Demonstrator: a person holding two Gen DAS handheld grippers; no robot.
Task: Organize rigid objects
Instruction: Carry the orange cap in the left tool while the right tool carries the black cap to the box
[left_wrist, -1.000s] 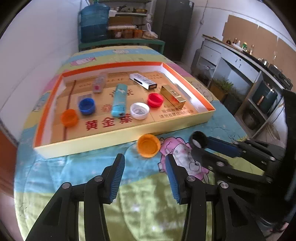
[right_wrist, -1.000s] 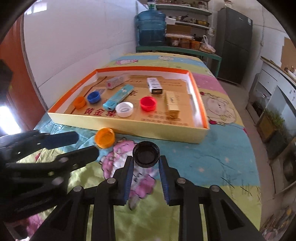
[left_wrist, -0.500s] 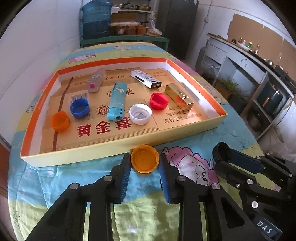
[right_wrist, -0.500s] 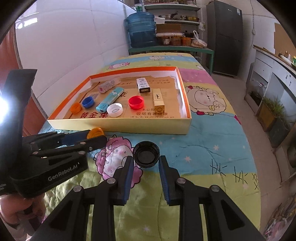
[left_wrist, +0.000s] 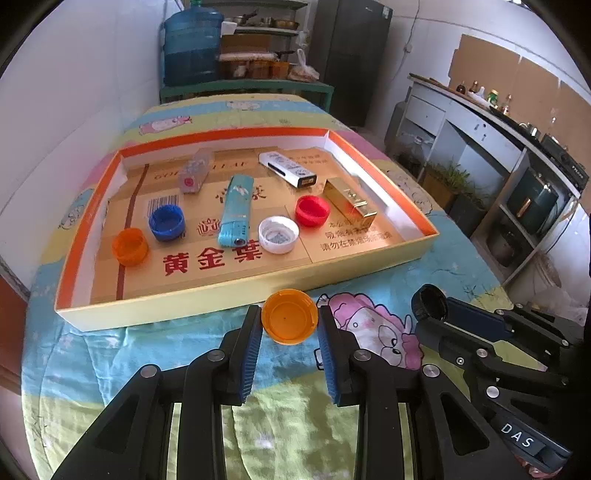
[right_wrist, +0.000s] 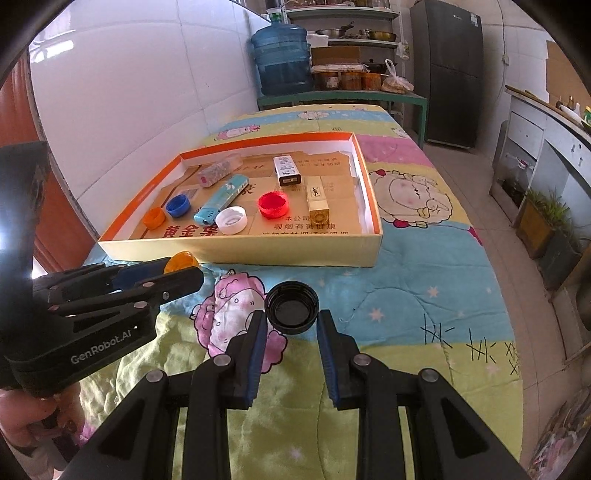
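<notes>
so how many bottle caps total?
6. In the tray: orange cap, blue, white, red. Left gripper holds an orange one; right gripper a black one.

tray wall (left_wrist: 236, 295) ahead — low barrier, quilt (right_wrist: 424, 295) rightward open

Ahead of both claws a shallow box (left_wrist: 236, 295) lies on the surface (left_wrist: 443, 266), with several caps, a lighter (left_wrist: 236, 210) and small boxes in it. Between the left claw (left_wrist: 290, 332) tips sits one cap (left_wrist: 290, 321); another cap (right_wrist: 291, 306) sits between the right claw (right_wrist: 291, 332) tips, to the left claw's right.
</notes>
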